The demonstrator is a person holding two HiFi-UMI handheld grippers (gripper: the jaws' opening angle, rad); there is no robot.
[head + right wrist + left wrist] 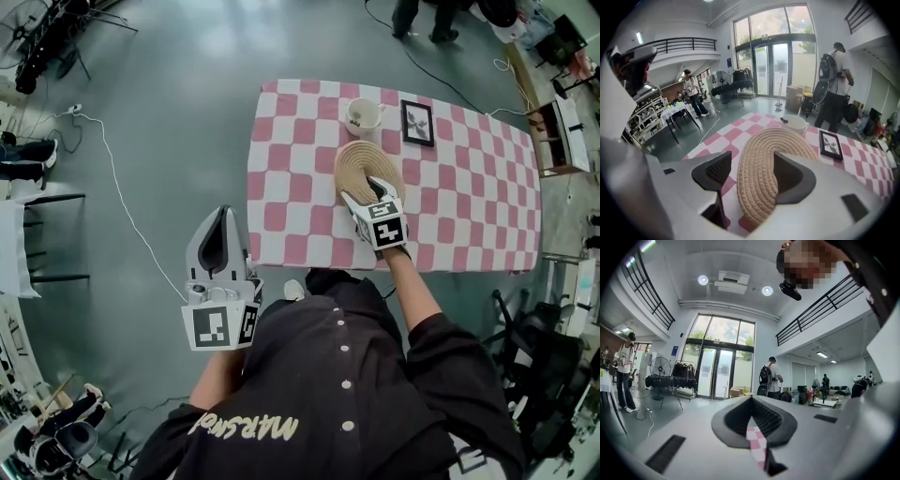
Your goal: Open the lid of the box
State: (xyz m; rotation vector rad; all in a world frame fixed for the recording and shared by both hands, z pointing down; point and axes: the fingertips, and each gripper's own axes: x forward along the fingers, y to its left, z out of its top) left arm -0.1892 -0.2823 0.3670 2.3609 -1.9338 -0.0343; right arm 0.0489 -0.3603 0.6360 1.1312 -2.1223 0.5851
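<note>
The beige oval lid of coiled woven rope (pixel 361 167) (pixel 764 173) lies on the pink-and-white checked tablecloth (pixel 469 206), about mid-table. At left, we see the left gripper (pixel 223 217) (pixel 751 401) held off the table's near left corner, above the grey floor (pixel 159 141). Its jaws are together, with nothing between them. The right gripper (pixel 368 194) (pixel 752 171) hangs over the lid's near end with jaws apart. The rope edge sits between them, and the left jaw stands clear of it. Beyond the lid are a white cup (pixel 364 116) (pixel 796 123) and, to its right, a black picture frame (pixel 417 123) (pixel 830 144).
</note>
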